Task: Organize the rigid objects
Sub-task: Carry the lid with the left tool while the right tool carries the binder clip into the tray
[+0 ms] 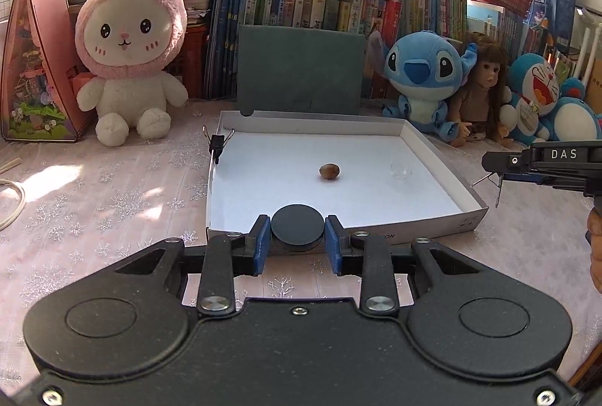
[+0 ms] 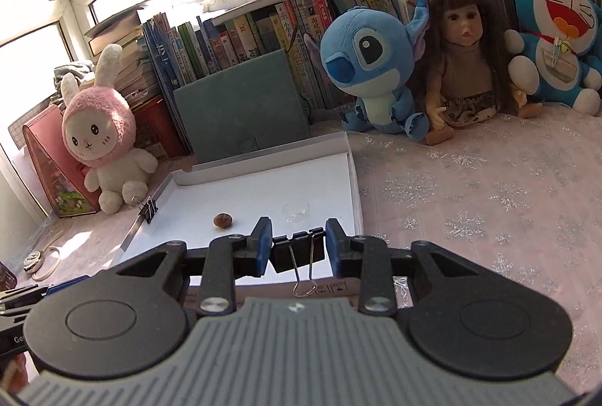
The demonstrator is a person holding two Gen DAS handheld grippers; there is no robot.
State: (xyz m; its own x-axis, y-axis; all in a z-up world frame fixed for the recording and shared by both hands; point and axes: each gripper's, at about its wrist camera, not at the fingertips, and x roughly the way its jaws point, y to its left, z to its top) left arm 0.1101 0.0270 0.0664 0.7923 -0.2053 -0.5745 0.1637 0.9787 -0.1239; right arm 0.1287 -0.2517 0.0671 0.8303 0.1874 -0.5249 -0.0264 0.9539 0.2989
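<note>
A shallow white box [image 1: 444, 157] lies on the pink cloth. In it are a brown nut [image 1: 330, 171], a clear glass piece [image 1: 400, 172] and a black binder clip [image 1: 217, 143] on its left wall. My left gripper [image 1: 298, 241] is shut on a black round disc [image 1: 298, 227] at the box's near edge. My right gripper [image 2: 299, 248] is shut on a second black binder clip [image 2: 299, 251], wire handles hanging down, above the box's near right part [image 2: 353, 180]. The nut [image 2: 223, 220] and glass piece [image 2: 296, 209] show beyond it.
Plush rabbit [image 1: 128, 52], Stitch toy [image 1: 425, 75], doll [image 1: 485, 86] and Doraemon toy [image 1: 538, 93] sit along a row of books [image 1: 338, 7]. A grey-green folder [image 1: 301, 67] leans behind the box. A pink house-shaped box [image 1: 34, 67] stands at far left.
</note>
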